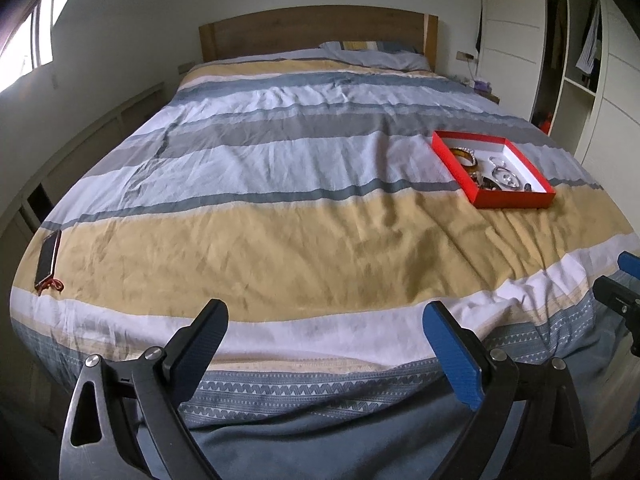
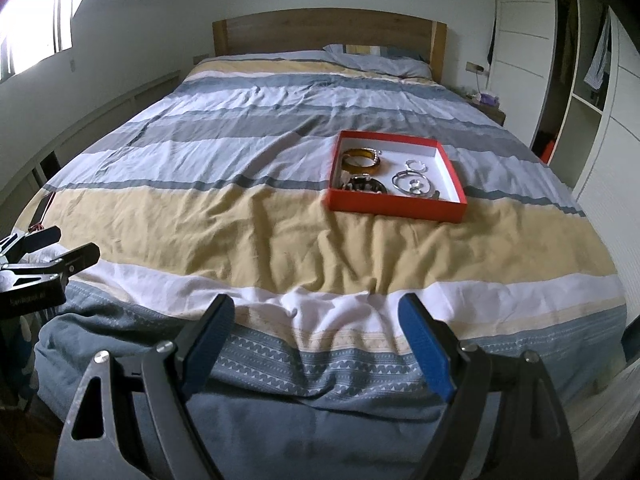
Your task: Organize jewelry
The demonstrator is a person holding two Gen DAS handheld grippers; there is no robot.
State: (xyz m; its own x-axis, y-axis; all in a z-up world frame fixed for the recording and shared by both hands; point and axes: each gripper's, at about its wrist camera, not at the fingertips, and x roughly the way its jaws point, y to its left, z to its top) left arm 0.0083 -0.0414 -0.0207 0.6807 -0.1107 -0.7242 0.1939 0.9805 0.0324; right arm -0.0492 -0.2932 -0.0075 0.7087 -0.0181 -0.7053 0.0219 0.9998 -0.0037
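A shallow red box [image 1: 494, 196] [image 2: 396, 206] with a white inside lies on the striped bed cover, right of the middle. It holds an amber bangle [image 2: 360, 162] [image 1: 466, 156], a dark patterned bangle [image 2: 366, 184] and silver rings and bangles [image 2: 412, 184] [image 1: 506, 178]. My left gripper [image 1: 326, 310] hangs over the foot of the bed, open wide with nothing between its fingers. My right gripper [image 2: 316, 303] is beside it over the same edge, also open and empty. Both are well short of the box. The left gripper [image 2: 72, 242] shows at the right wrist view's left edge.
A phone [image 1: 48, 258] [image 2: 44, 208] with a red strap lies at the bed's left edge. A pillow [image 1: 376, 54] and wooden headboard [image 1: 312, 28] are at the far end. White wardrobes [image 1: 600, 92] stand on the right, low cabinets and a window on the left.
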